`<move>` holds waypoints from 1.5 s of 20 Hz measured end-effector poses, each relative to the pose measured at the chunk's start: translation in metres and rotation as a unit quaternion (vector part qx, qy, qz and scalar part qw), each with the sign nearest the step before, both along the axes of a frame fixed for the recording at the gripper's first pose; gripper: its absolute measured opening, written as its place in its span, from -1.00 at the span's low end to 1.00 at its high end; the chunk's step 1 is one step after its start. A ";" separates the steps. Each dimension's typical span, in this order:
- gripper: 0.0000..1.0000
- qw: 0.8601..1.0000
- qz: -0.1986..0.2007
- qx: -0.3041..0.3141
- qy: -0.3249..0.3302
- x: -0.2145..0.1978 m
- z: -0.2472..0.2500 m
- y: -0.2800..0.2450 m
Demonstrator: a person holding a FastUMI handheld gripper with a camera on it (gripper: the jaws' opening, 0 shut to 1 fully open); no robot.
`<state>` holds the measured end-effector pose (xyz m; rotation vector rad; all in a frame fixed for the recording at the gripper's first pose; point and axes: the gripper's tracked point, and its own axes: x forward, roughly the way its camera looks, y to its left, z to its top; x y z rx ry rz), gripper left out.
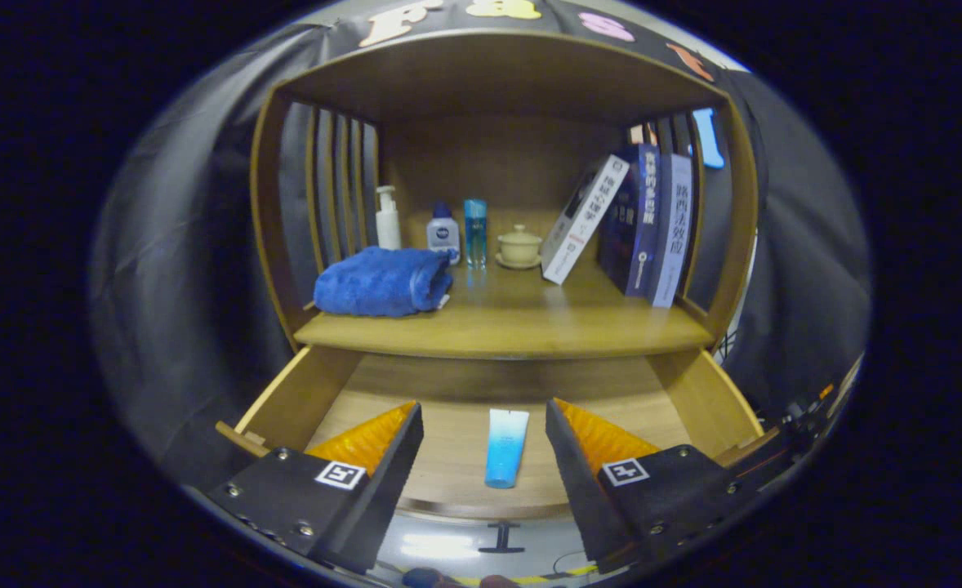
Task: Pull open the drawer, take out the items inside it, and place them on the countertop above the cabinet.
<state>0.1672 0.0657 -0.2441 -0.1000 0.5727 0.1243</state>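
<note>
Wooden drawer [301, 400] is pulled out, gripper [485, 416] above it with fingers spread apart, gripping nothing. Blue tube [506, 447] lies flat on the drawer floor, in line with the gap between the fingers, touching neither. Above the drawer, the countertop [514, 322] carries a folded blue towel [383, 282], pump bottle [387, 218], two small bottles [458, 231], a lidded cup [519, 245] and leaning books [628, 220].

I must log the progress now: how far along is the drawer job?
Done: the drawer is pulled open. In hand: nothing; the claw is open, its fingers on either side of the blue tube lying in the drawer. Left: grasp the tube and place it on the countertop.
</note>
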 end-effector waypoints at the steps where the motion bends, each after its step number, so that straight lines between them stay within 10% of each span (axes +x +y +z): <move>1: 0.80 1.000 -0.008 0.002 0.025 0.006 -0.010 -0.002; 13: 0.76 0.964 -0.075 -0.023 0.254 0.025 -0.108 -0.018; 19: 0.15 0.943 -0.093 -0.058 0.315 0.017 -0.135 -0.027; 21: -0.16 0.942 -0.098 -0.053 0.316 0.019 -0.138 -0.028; 30: -0.27 0.953 -0.084 -0.007 0.290 0.011 -0.123 -0.025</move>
